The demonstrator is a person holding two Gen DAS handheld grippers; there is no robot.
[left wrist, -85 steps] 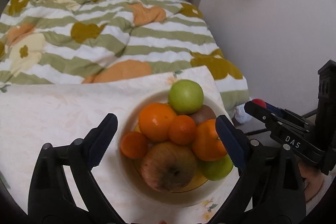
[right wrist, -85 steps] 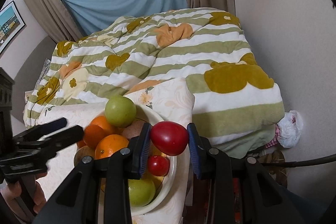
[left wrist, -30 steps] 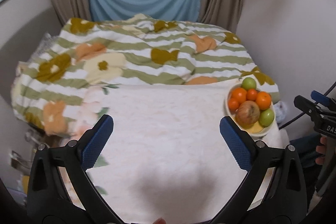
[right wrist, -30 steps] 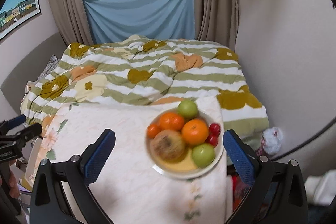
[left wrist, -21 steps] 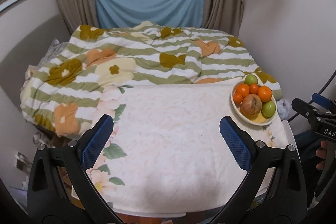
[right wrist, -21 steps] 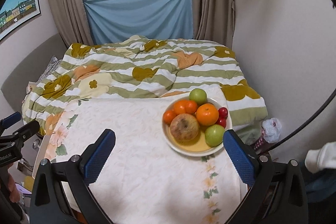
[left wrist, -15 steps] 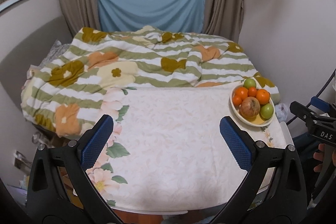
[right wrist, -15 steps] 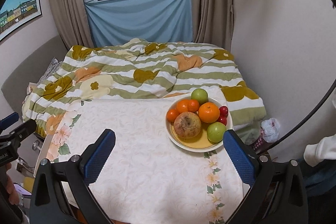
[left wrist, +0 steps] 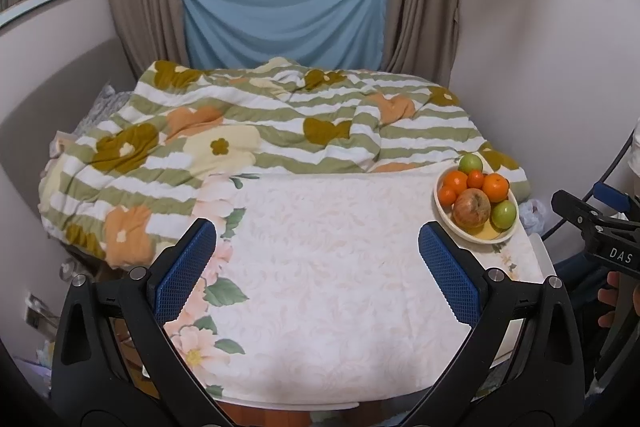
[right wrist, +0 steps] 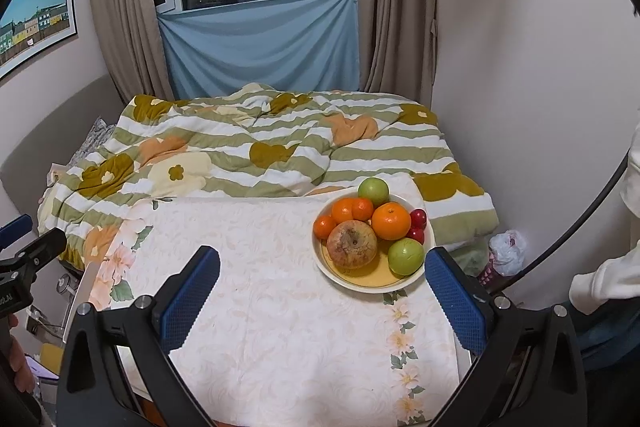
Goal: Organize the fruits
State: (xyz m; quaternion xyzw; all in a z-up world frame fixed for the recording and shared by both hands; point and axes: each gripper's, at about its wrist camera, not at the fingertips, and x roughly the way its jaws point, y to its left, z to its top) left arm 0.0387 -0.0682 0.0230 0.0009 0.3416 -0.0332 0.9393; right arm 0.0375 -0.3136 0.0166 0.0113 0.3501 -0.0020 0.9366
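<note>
Left gripper (left wrist: 316, 267) held back above the counter (left wrist: 320, 267), jaws spread wide and empty. Right gripper (right wrist: 320, 291) likewise open, gripping nothing. Farther right, all fruit heaped in the bowl (right wrist: 426, 267) at the counter's right edge; sorting apparently finished.

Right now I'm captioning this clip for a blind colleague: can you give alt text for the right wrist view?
A cream bowl piled with oranges, two green apples, a browned apple and small red fruits sits on the right side of a floral-clothed table. The right gripper frames it with jaws wide open and empty, a striped flowered quilt behind.
</note>
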